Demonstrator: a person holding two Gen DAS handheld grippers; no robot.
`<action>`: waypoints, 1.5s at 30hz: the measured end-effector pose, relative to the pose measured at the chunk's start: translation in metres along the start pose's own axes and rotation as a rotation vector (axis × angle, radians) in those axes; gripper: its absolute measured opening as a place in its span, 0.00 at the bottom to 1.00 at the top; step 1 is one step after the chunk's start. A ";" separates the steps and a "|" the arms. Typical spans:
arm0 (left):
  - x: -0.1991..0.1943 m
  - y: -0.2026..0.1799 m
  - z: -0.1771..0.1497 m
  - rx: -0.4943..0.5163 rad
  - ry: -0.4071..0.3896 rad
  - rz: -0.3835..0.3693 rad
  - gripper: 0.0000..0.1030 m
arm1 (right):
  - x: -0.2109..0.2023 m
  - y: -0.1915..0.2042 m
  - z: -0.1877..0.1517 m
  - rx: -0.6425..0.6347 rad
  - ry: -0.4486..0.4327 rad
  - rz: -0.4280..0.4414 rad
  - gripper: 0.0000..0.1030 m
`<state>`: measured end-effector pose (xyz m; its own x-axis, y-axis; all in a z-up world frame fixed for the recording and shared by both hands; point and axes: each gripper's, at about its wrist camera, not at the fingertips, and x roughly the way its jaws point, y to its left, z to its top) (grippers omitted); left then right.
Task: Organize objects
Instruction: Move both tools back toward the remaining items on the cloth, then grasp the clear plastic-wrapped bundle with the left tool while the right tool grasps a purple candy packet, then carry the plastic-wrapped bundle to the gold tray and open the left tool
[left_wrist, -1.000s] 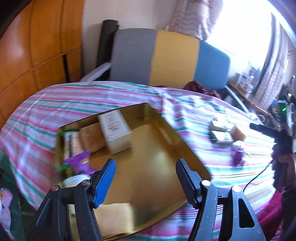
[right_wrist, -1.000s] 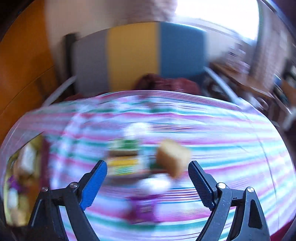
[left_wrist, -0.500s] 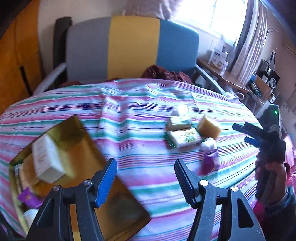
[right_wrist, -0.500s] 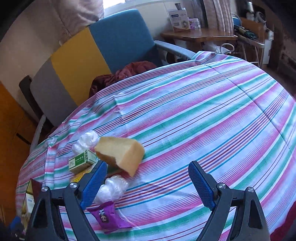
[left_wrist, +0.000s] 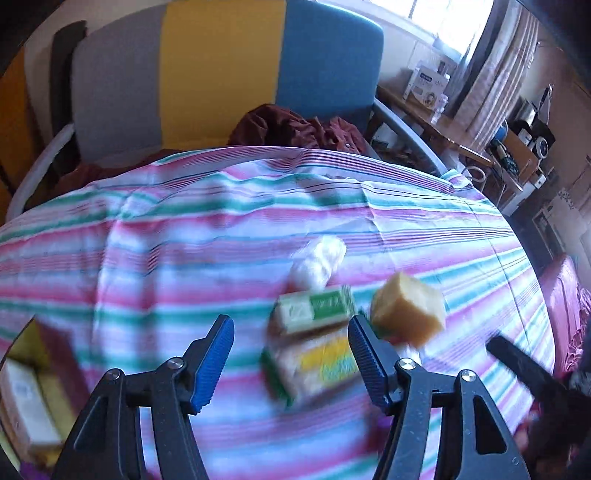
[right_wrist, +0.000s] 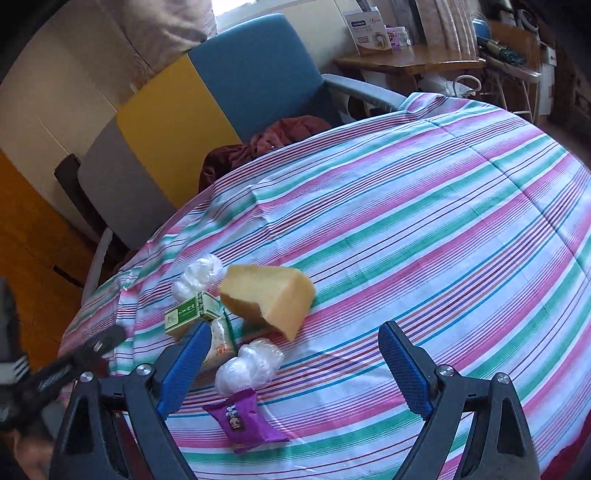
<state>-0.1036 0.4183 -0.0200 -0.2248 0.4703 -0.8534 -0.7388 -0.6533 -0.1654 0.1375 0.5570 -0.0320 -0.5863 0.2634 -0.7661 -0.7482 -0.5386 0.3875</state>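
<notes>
A cluster of items lies on the striped tablecloth (right_wrist: 424, 221): a yellow sponge block (right_wrist: 269, 295), a small green box (right_wrist: 190, 314), a flat white packet (right_wrist: 221, 339) under it, two clear plastic wraps (right_wrist: 249, 363), and a purple wrapper (right_wrist: 243, 424). My right gripper (right_wrist: 295, 362) is open and empty, just above the wrap and wrapper. In the left wrist view, blurred, the green box (left_wrist: 314, 308), a yellow-green packet (left_wrist: 321, 365) and the sponge (left_wrist: 406, 312) lie ahead. My left gripper (left_wrist: 290, 354) is open and empty, near the packet.
A gold tin (left_wrist: 22, 387) with boxes in it shows at the left edge of the left wrist view. A grey, yellow and blue chair (right_wrist: 207, 103) with a maroon cloth (right_wrist: 269, 144) stands behind the table. A wooden side table (right_wrist: 413, 62) stands at the back right.
My left gripper has swung right, away from the gold tin, and now faces the cluster close up. My right gripper has moved closer to the cluster. Both stay open.
</notes>
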 end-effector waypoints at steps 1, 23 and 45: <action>0.009 -0.003 0.007 0.011 0.007 -0.001 0.63 | 0.001 -0.001 0.000 0.006 0.007 0.006 0.90; 0.056 0.013 0.028 -0.028 0.021 -0.058 0.34 | 0.022 -0.003 -0.004 -0.003 0.116 0.048 0.90; -0.122 0.062 -0.094 -0.135 -0.170 -0.056 0.34 | 0.073 0.062 -0.067 -0.512 0.370 -0.067 0.33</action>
<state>-0.0625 0.2646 0.0272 -0.2983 0.5942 -0.7469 -0.6642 -0.6912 -0.2847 0.0690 0.4898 -0.0983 -0.3286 0.0646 -0.9423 -0.4827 -0.8690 0.1087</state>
